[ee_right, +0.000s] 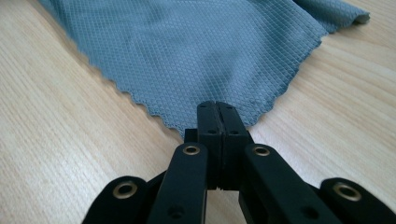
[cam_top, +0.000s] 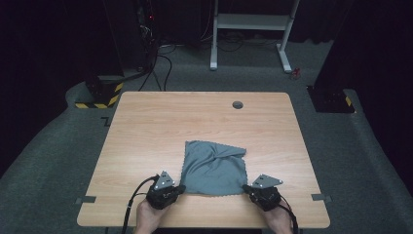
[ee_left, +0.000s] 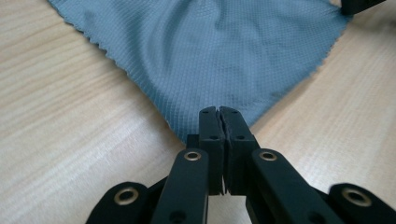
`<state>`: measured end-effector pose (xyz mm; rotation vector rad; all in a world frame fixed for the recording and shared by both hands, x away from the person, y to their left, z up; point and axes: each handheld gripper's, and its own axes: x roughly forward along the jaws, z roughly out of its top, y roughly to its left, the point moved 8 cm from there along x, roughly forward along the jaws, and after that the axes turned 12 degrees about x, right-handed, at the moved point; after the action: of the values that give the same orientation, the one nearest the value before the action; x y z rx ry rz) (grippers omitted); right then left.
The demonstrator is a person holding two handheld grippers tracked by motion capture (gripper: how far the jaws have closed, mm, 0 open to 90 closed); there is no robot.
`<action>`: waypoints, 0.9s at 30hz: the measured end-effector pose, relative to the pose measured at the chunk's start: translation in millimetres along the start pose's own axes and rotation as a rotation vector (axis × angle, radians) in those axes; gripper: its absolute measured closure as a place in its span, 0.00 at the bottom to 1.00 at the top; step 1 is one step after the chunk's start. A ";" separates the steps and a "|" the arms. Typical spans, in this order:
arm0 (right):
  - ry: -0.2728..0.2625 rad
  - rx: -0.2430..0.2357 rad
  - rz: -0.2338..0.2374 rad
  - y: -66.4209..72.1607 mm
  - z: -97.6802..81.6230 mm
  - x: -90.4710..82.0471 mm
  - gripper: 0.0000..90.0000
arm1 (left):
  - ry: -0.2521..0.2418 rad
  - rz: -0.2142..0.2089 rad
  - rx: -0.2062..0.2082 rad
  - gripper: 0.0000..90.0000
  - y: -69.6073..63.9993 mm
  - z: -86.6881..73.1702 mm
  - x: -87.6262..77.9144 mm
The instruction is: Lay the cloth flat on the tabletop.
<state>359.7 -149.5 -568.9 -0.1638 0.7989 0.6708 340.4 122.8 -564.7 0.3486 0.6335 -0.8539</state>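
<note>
Left gripper (ee_left: 218, 112): jaws pinched tight on the near left corner of the grey microfibre cloth (cam_top: 213, 166).
Right gripper (ee_right: 217, 106): clamped on the near right corner.
Cloth: spreads ahead of both grippers on the wooden table (cam_top: 146, 126), far edge rumpled.
Why: probably two corner grips for lifting or folding.

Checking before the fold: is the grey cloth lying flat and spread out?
Not quite flat: the cloth is spread on the table but rumpled, with creases and its far right corner turned over.
</note>
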 end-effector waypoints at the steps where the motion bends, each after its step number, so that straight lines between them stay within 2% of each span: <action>1: 0.003 0.004 -0.001 0.0 -1.5 -0.8 1.00 | -0.002 0.000 -0.001 0.97 -1.1 -1.7 -1.7; 5: 0.006 0.008 0.001 0.1 -5.6 -2.6 1.00 | 0.008 0.002 -0.001 0.97 -3.2 -6.2 -5.4; 7: 0.004 0.007 -0.002 0.3 -5.6 -2.6 1.00 | -0.001 0.002 -0.002 0.97 -3.3 -6.3 -7.1; 10: -0.011 0.025 -0.003 0.4 -3.2 -3.9 0.98 | -0.031 0.003 -0.028 0.94 -3.3 -3.8 -13.0; 12: -0.027 0.025 -0.003 0.7 -0.5 -6.2 0.97 | -0.062 0.036 -0.055 0.89 0.7 -0.8 -20.2; 14: -0.043 0.027 0.004 2.3 2.3 -8.6 0.95 | -0.094 0.084 -0.103 0.78 7.9 2.9 -27.2; 16: -0.057 0.015 0.012 5.6 5.2 -9.8 0.95 | -0.094 0.104 -0.111 0.71 11.9 7.0 -28.4; 18: -0.061 0.009 0.016 8.8 7.8 -7.9 0.95 | -0.076 0.098 -0.104 0.65 12.0 12.2 -23.2; 23: -0.047 0.009 0.023 10.8 11.1 3.6 0.95 | -0.019 0.056 -0.035 0.60 2.7 24.1 0.4; 27: -0.030 0.016 0.018 8.4 6.0 8.7 0.93 | 0.011 0.056 -0.032 0.60 1.1 17.7 11.1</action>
<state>362.6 -136.3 -569.9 -0.1321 0.7774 0.6827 353.4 107.7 -558.2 0.3416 0.6443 -0.7877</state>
